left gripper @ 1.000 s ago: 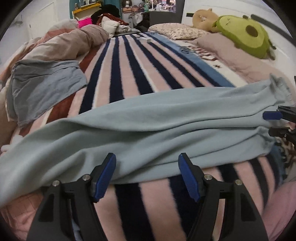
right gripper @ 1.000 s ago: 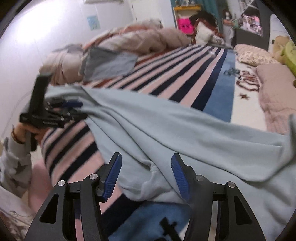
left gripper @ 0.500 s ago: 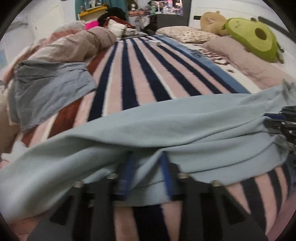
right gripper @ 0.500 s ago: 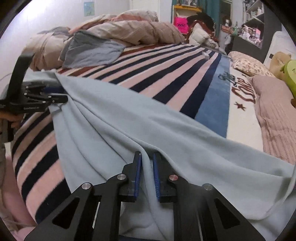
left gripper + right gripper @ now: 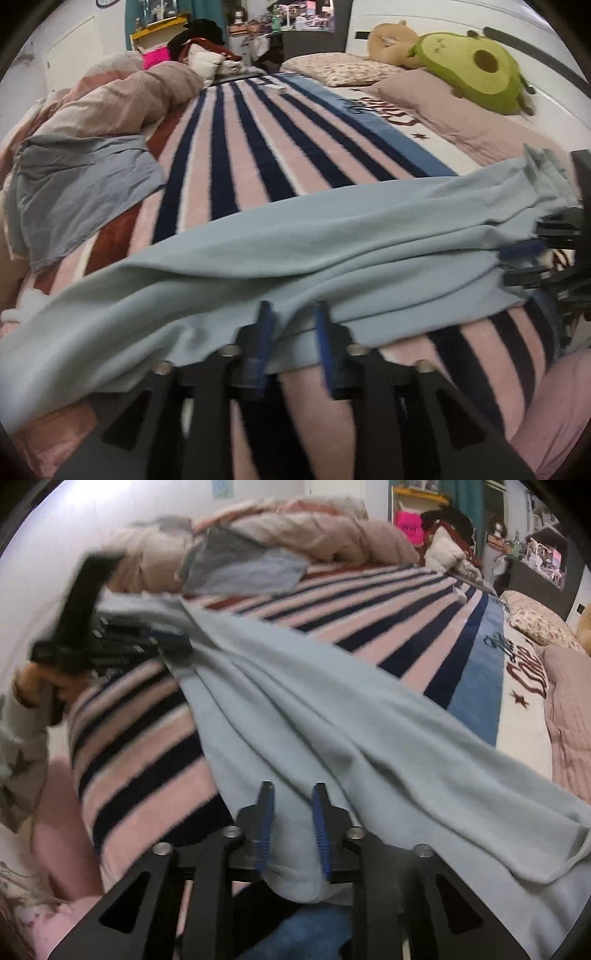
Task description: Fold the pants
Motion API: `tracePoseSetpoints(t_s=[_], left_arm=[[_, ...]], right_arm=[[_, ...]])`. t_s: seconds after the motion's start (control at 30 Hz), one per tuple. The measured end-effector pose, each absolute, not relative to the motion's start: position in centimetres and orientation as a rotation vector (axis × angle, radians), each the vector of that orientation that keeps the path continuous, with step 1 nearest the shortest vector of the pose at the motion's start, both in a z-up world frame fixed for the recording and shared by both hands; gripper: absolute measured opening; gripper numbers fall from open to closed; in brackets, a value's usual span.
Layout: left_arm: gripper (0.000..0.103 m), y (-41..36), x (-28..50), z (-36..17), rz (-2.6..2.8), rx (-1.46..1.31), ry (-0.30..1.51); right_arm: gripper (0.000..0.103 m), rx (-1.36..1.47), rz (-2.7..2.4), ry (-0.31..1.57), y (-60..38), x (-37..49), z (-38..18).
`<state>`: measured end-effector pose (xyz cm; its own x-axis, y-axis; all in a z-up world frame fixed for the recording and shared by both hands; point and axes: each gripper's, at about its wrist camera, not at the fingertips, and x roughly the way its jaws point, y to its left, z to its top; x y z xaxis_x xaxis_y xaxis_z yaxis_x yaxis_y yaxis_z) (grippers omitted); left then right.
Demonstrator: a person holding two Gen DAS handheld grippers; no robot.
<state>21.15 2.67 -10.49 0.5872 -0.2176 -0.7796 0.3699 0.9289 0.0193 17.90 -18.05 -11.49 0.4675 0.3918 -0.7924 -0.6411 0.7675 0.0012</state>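
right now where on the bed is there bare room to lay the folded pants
Bare striped blanket lies beyond the pale blue pants, between the grey garment and the pink pillow. The crumpled duvet side and the avocado plush side are crowded.

Showing as soft matt fleece cloth: pale blue pants; looking fuzzy and plush: striped blanket; appearing as matt black plastic: left gripper.
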Motion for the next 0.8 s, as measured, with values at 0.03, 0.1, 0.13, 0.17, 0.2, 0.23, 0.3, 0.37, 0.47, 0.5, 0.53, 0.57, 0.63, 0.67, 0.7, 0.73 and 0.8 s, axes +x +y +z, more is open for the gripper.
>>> tracePoseSetpoints(t_s=[0.03,0.1,0.13,0.17,0.2,0.23,0.3,0.37,0.47,0.5,0.53,0.57,0.63,0.67,0.7,0.73,0.8], left_arm=[[0.038,2.5,20.9,-10.4,-0.356,0.182,0.875],[0.038,2.0,20.5,-10.3,-0.39,0.18,0.872],[0.04,1.6,20.3,-10.2,-0.411,0.179,0.874],[0.041,1.2,20.2,-10.2,-0.444,0.176,0.879],[0.042,0.8,20.1,-10.3,-0.467,0.176,0.884],[0.042,0.4,20.0,-10.4,-0.485,0.181,0.888],[0.042,-0.7,19.8,-10.7,-0.501,0.208,0.893],[0.042,-1.9,19.7,-11.1,-0.532,0.23,0.895],[0.042,-3.6,19.8,-11.9,-0.577,0.248,0.906],[0.042,-4.0,19.8,-12.0,-0.588,0.254,0.908],[0.042,-4.4,19.9,-12.2,-0.599,0.26,0.907],[0.042,-4.9,19.9,-12.3,-0.617,0.265,0.904],[0.042,-5.4,19.9,-12.3,-0.629,0.274,0.893],[0.042,-5.6,20.0,-12.3,-0.622,0.283,0.889],[0.043,-5.8,20.1,-12.3,-0.611,0.292,0.885],[0.046,-6.0,20.2,-12.3,-0.609,0.297,0.88],[0.047,-6.2,20.2,-12.3,-0.607,0.312,0.864]], right_arm=[[0.029,-0.363,0.609,0.864,-17.7,17.8,-11.8],[0.03,-0.457,0.556,0.831,-17.2,17.6,-12.4],[0.03,-0.475,0.548,0.83,-17.0,17.7,-12.6],[0.03,-0.474,0.545,0.839,-17.0,17.9,-12.7],[0.031,-0.47,0.542,0.847,-17.1,18.2,-12.8],[0.031,-0.471,0.524,0.853,-17.2,18.4,-12.8],[0.033,-0.501,0.471,0.841,-17.4,18.5,-12.7],[0.032,-0.501,0.474,0.85,-17.8,18.6,-12.7],[0.024,-0.497,0.468,0.879,-18.1,18.6,-13.0],[0.006,-0.519,0.453,0.87,-18.0,18.3,-13.0],[0.005,-0.534,0.427,0.847,-17.9,18.2,-12.8],[0.005,-0.525,0.411,0.824,-18.1,18.0,-12.6],[0.004,-0.466,0.409,0.801,-18.7,17.8,-12.0],[0.004,-0.42,0.411,0.784,-19.3,17.7,-11.4],[0.004,-0.398,0.414,0.773,-19.6,17.6,-11.1],[0.004,-0.367,0.422,0.758,-20.0,17.3,-10.6],[0.004,-0.342,0.433,0.753,-20.3,17.0,-10.0]])
